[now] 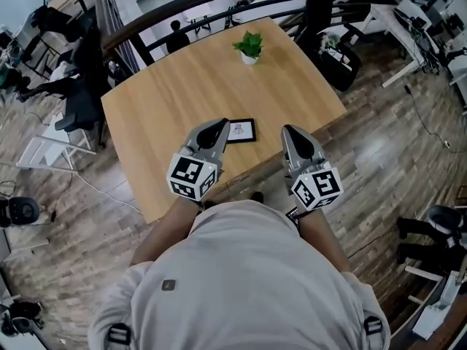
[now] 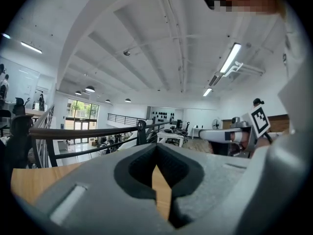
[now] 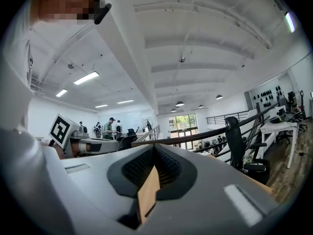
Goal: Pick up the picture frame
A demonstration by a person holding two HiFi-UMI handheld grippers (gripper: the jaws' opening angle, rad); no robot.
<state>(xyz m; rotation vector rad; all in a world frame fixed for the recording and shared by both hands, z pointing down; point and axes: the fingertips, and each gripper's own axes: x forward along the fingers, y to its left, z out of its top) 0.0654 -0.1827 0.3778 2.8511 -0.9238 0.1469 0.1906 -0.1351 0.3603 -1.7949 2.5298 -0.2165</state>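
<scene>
In the head view a small black-bordered picture frame [image 1: 241, 130] lies flat on the wooden table [image 1: 175, 93], near its front edge. My left gripper [image 1: 218, 127] hovers just left of the frame with its jaws shut and nothing in them. My right gripper [image 1: 291, 132] is a little to the right of the frame, also shut and holding nothing. Both point roughly level over the table. The left gripper view looks over its shut jaws [image 2: 157, 150] at the railing and shows the right gripper [image 2: 229, 135]. The right gripper view shows the left gripper [image 3: 93, 145] beyond its own shut jaws [image 3: 152, 153]. Neither gripper view shows the frame.
A small potted plant [image 1: 249, 47] stands at the far side of the table. A dark railing [image 1: 190, 2] runs behind the table. A black office chair [image 1: 82, 97] is at the left and a dark bag [image 1: 337, 63] at the right, on the wood floor.
</scene>
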